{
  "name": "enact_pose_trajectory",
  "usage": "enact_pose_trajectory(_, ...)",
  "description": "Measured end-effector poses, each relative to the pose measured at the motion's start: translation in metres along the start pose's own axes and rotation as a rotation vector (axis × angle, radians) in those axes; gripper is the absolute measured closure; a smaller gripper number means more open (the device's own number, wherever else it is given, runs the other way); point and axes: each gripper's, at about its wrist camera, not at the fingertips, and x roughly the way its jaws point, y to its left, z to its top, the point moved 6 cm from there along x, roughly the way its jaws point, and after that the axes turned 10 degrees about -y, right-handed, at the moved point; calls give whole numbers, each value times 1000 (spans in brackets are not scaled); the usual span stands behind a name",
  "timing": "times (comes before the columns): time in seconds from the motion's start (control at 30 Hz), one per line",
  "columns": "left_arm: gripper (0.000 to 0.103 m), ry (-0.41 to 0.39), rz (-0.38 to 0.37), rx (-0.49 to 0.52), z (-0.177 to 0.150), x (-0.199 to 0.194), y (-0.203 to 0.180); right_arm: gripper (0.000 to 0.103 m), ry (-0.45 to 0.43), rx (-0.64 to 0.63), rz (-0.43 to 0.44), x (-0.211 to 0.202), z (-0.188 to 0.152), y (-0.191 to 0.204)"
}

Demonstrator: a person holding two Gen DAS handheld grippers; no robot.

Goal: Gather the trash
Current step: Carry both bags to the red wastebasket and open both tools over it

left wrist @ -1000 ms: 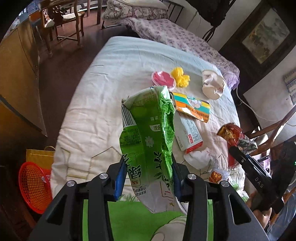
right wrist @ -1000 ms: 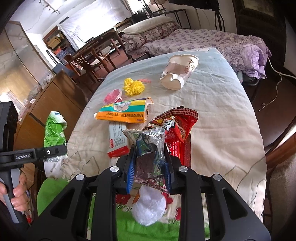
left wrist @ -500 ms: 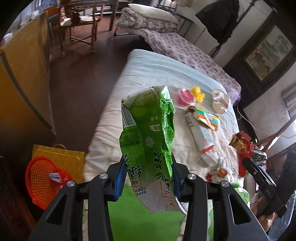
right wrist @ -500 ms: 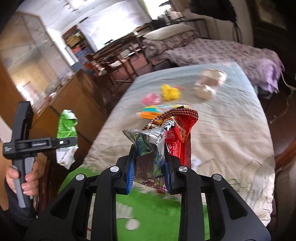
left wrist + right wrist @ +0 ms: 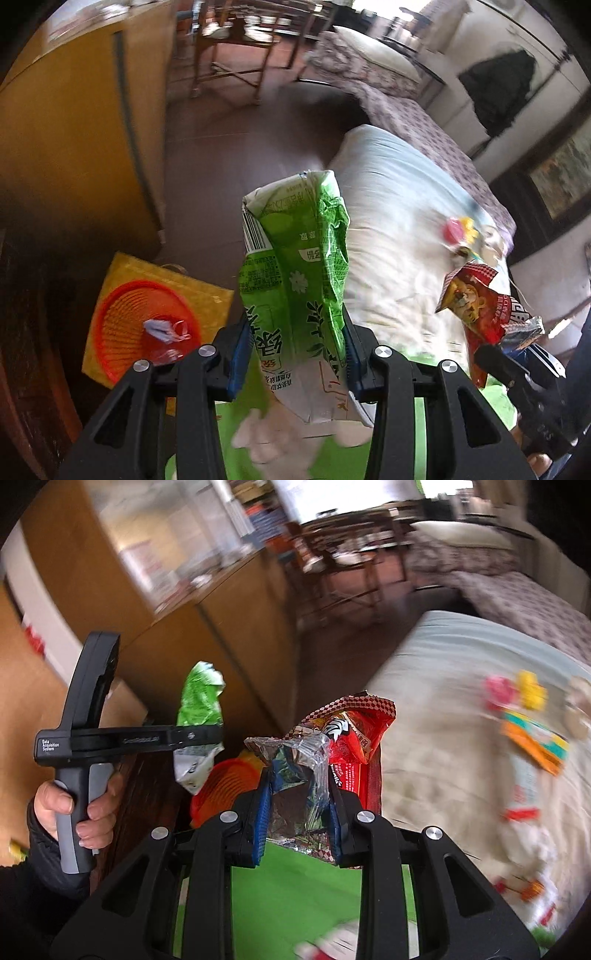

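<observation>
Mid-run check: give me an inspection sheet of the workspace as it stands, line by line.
Surface: bed with pale quilt, blurred.
Job's things: green carton in left tongs; red snack bags in right tongs; orange basket on the floor already holds scraps.
Clutter: boxes, pink and yellow bits, cup on the bed.
Grippers: both shut on trash.
Cables: nothing seen clearly.
Surroundings: wooden cabinet, chairs, second bed, yellow bag.

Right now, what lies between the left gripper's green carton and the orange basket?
Only bare dark floor, in the left wrist view: green carton hangs clear of the orange basket.
</observation>
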Motion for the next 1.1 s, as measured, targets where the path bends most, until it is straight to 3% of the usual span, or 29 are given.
enact_pose_trajectory(0.33,61,31,134,-198,-24,-1,132,74,188,-127,138,94,-5,100)
enact_pose_trajectory(0.57,61,113,213,-326,-62,28,205,74,313,-131,209,152,-13,144)
enact_pose_trajectory(0.77,61,155,246,-400,-80,52,238,74,398,-114,220,195,-34,162)
enact_pose_trajectory(1.1,60,192,274,-457,-90,78,257,74,477,-34,229,237,-58,158)
